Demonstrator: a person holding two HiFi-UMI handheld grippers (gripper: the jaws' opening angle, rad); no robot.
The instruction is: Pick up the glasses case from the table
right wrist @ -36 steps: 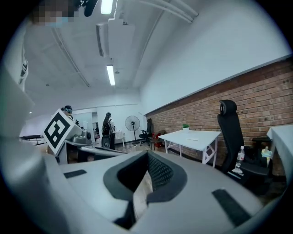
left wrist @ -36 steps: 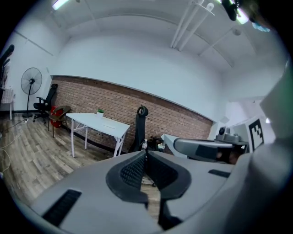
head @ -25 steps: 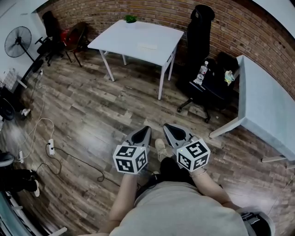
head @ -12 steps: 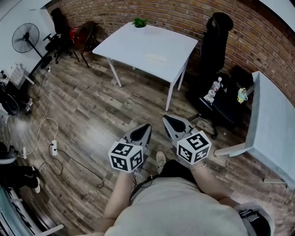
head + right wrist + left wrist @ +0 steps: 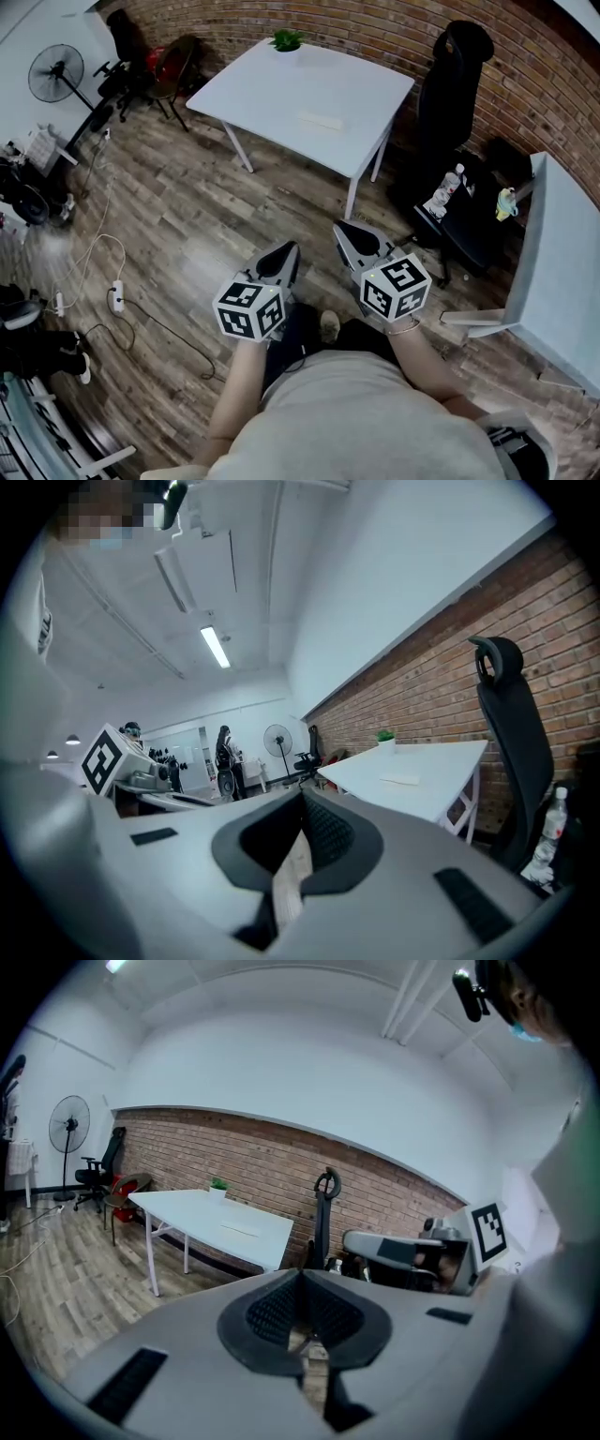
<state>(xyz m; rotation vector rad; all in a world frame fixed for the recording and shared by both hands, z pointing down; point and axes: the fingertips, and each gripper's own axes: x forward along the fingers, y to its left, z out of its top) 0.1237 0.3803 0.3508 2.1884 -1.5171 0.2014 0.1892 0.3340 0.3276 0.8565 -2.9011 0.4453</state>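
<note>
While the person stands on the wooden floor [image 5: 187, 216] with a gripper in each hand, the left gripper [image 5: 287, 248] and the right gripper [image 5: 343, 230] sit side by side, close together and not touching, their tips angled slightly toward each other. Both pairs of jaws are clenched, pad against pad, with nothing gripped between them; only floor shows through the small gap behind the pads in each gripper view. The case [image 5: 321, 121], a pale flat oblong, lies on the white counter [image 5: 262, 89] well ahead of both jaws, roughly on the line running out between the two grippers. In the left gripper view it sits left of that gripper's closed tips; in the right gripper view it sits right of the tips, in both views far beyond them. Bare floor separates the jaws from the counter's nearest legs. Beyond the case, at the counter's far edge by the brick wall, stands a small green plant [image 5: 287, 39]. A black chair [image 5: 454, 89] stands ahead and to the right of the right jaws, just beside the counter.
</note>
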